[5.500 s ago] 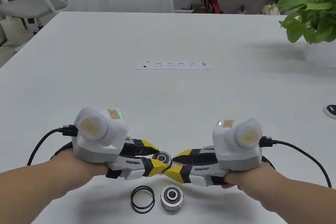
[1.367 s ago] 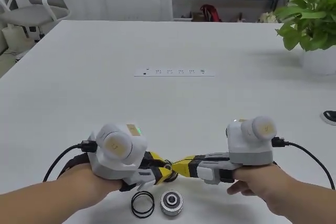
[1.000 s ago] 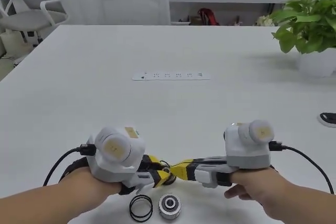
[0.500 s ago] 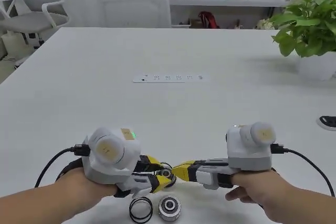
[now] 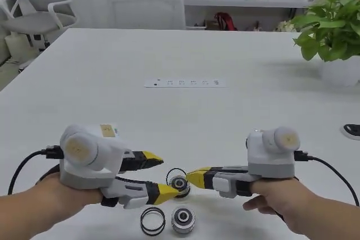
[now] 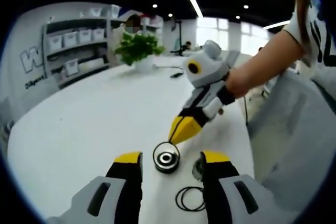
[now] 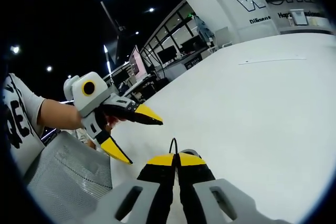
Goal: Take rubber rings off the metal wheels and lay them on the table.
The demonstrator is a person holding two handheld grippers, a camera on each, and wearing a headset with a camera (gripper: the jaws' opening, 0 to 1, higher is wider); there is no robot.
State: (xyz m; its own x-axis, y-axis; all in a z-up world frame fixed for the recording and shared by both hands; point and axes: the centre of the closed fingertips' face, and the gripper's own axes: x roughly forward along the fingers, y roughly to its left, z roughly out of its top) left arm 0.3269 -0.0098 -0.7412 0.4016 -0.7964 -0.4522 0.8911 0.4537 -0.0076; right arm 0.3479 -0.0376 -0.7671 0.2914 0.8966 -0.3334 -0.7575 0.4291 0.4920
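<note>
Pinch on ring (image 5: 175,171) at wheel (image 5: 179,184)
My right gripper (image 5: 194,177) squeezes the thin, probably stretchy ring at the wheel's three o'clock; left gripper (image 5: 167,176) jaws spread.

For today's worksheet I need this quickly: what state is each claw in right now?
Left claw: open, holding nothing, with the metal wheel just ahead of it.
Right claw: shut on a thin rubber ring.

Spare wheel (image 6: 197,168) partly behind a jaw

Rings (image 5: 152,220) left of near wheel (image 5: 183,218) on table (image 5: 253,116); far wheel (image 5: 179,184) just behind; power strip (image 5: 185,83) beyond.
</note>
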